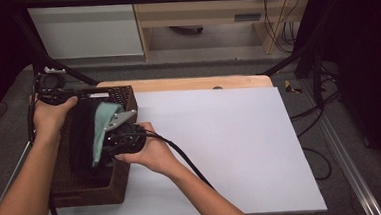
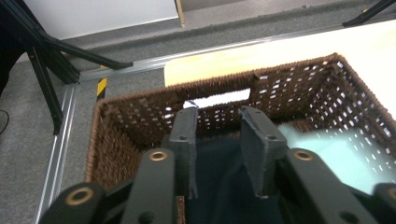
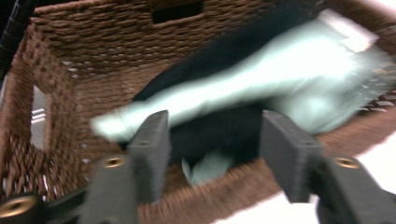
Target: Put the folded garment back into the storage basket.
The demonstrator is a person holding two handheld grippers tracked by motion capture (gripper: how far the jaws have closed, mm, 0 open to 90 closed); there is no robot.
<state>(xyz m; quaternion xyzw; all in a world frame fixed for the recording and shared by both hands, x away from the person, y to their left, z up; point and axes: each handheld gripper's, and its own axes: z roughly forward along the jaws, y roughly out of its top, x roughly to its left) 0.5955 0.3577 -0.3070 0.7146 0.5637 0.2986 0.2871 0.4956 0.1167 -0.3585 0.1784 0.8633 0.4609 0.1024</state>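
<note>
I see both grippers over the wicker basket (image 1: 120, 99). The left gripper (image 2: 226, 140) has its jaws apart, empty, above the dark cloth (image 2: 224, 186). The right gripper (image 3: 215, 144) has its jaws apart; the mint cloth (image 3: 261, 79) lies beyond them, inside the basket, unclamped.

One brown wicker basket (image 1: 120, 99) sits at the white board's (image 1: 221, 145) left edge. Inside the basket lie two cloths: one dark (image 1: 82, 136), one pale green (image 1: 102, 128). Two grippers, the left gripper (image 1: 52, 93) and the right gripper (image 1: 117, 137), are over the basket.
</note>
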